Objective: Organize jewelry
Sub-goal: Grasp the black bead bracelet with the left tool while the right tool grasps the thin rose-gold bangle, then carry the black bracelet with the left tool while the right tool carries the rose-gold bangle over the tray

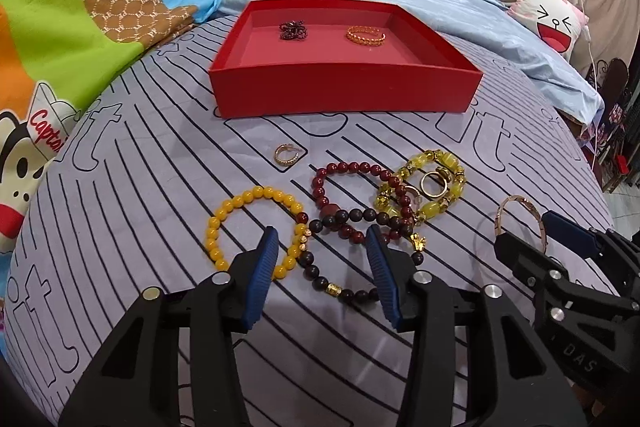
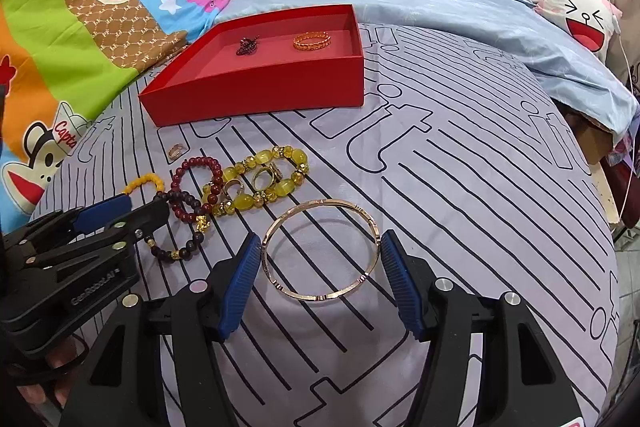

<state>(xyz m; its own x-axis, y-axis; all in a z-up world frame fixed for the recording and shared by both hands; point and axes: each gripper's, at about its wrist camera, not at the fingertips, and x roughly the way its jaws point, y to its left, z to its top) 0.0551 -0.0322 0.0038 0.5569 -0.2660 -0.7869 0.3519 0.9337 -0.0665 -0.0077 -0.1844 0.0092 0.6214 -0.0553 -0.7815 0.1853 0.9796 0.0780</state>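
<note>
A red tray (image 1: 340, 95) (image 2: 256, 95) on the bed holds a dark beaded piece (image 1: 293, 30) and a gold chain bracelet (image 1: 365, 35). In front lie a yellow bead bracelet (image 1: 224, 223), a dark brown bead bracelet (image 1: 320, 271), a red bead bracelet (image 1: 352, 171), a yellow-green crystal bracelet (image 1: 436, 163) with rings (image 1: 434, 183), and a small gold hoop (image 1: 286, 154). My left gripper (image 1: 322, 239) is open just over the dark brown bracelet. My right gripper (image 2: 320, 251) is open, its fingers on either side of a thin gold bangle (image 2: 320, 251) that lies flat.
The striped grey bedsheet (image 2: 460, 187) spreads to the right. A blue blanket (image 1: 500, 35), cartoon-print pillows (image 1: 100, 7) and a pink cushion (image 1: 552, 23) lie behind and left of the tray. The bed's right edge drops to the floor.
</note>
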